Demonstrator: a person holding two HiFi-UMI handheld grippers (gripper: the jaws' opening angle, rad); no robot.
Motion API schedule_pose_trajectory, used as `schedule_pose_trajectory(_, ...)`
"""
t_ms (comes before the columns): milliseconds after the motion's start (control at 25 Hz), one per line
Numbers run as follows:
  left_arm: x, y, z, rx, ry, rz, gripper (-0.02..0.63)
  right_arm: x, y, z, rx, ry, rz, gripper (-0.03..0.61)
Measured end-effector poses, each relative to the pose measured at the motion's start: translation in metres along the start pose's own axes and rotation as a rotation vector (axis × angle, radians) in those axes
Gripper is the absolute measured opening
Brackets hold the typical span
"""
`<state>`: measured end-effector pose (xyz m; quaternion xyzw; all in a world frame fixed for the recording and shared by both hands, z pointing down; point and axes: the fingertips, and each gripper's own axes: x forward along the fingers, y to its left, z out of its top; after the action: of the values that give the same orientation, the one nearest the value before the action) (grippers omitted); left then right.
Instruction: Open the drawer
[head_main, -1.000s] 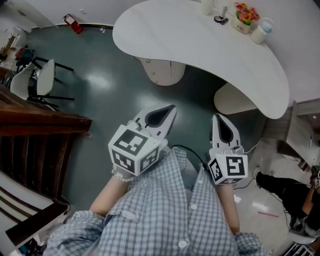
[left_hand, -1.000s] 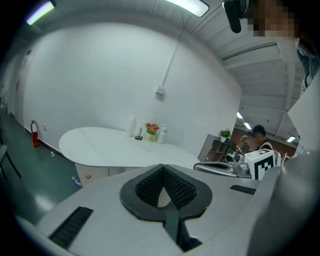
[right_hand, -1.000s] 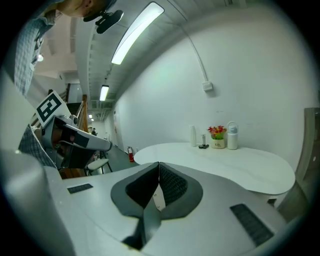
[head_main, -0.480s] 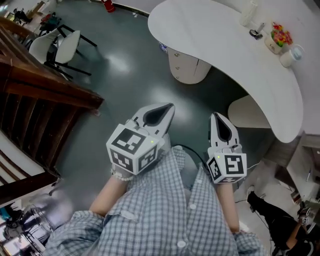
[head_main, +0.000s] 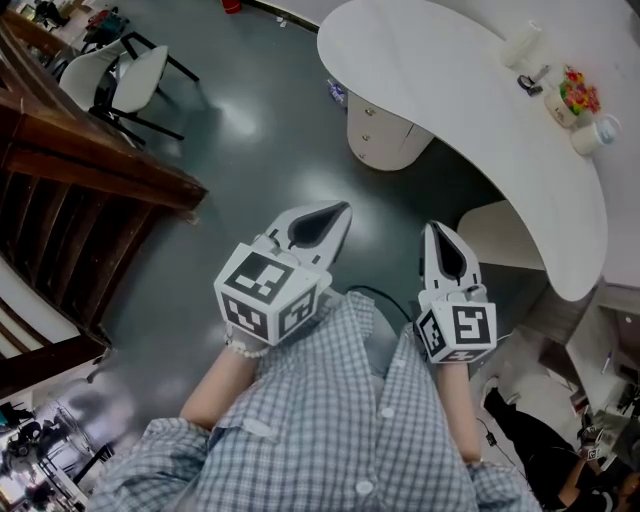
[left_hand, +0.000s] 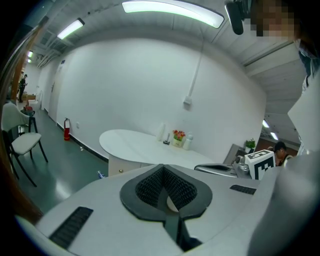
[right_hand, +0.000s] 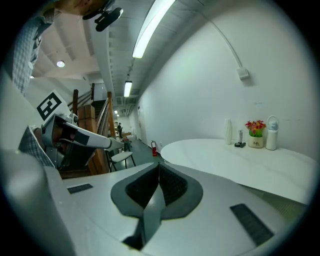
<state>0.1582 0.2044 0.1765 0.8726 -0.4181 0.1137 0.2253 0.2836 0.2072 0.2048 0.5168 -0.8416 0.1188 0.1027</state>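
Observation:
A white drawer cabinet (head_main: 385, 135) with small knobs stands under the curved white table (head_main: 450, 90), across the floor from me. It also shows in the left gripper view as the drawer cabinet (left_hand: 117, 164) below the table (left_hand: 145, 147). My left gripper (head_main: 320, 222) and right gripper (head_main: 440, 240) are held side by side in front of my checked shirt, well short of the cabinet. Both are shut with nothing between the jaws. The left gripper (left_hand: 165, 187) points toward the table, and the right gripper (right_hand: 157, 187) points along its edge.
A flower pot (head_main: 572, 95), a white bottle (head_main: 524, 45) and a jug (head_main: 596, 135) stand on the table. A dark wooden stair rail (head_main: 90, 170) and a white chair (head_main: 135, 80) are at the left. A second white pedestal (head_main: 500, 235) is near the right gripper.
The head view has swung, so the table and cabinet now sit further right and nearer in it. Both grippers keep their place and stay shut.

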Motion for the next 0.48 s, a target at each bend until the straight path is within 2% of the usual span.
schedule_pose_trajectory(480,0.014,0.086,0.042,0.016,0.031,-0.053,-0.002,0.074,0.028,0.023,0.019,0.023,-0.066,0.009)
